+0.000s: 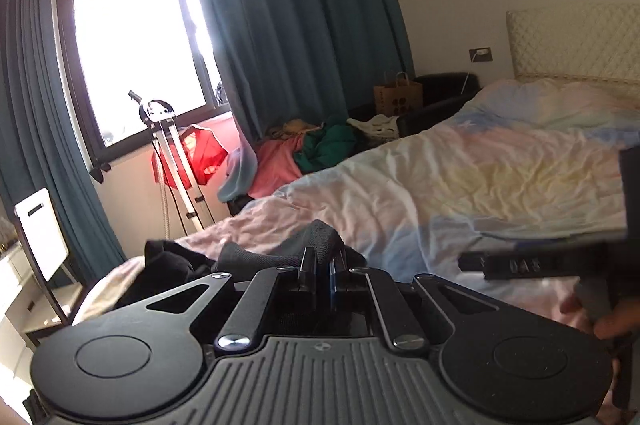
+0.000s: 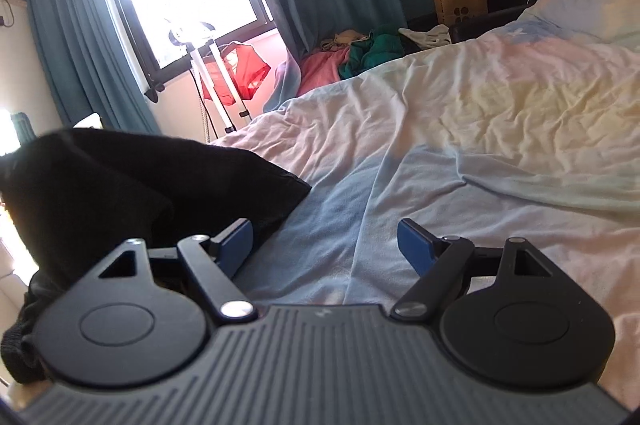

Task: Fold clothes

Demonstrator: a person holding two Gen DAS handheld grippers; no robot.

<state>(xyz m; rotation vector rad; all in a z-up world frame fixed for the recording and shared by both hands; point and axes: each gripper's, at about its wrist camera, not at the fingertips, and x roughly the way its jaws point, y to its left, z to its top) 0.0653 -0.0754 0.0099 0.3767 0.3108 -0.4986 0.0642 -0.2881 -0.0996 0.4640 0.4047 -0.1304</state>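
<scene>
1. My left gripper point(image 1: 322, 261) has its fingers pinched on a fold of the dark garment point(image 1: 256, 257), raised at the near left edge of the bed point(image 1: 460, 177)
2. My right gripper point(image 2: 325, 245) hangs with fingers spread wide, gripping nothing, the garment just to its left
3. I judge a fold is mid-way; next, my right fingers need a second edge to grip

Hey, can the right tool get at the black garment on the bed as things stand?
Probably yes: the right tool is open, and the black garment lies right beside its left finger on the bedsheet, with nothing between.
</scene>
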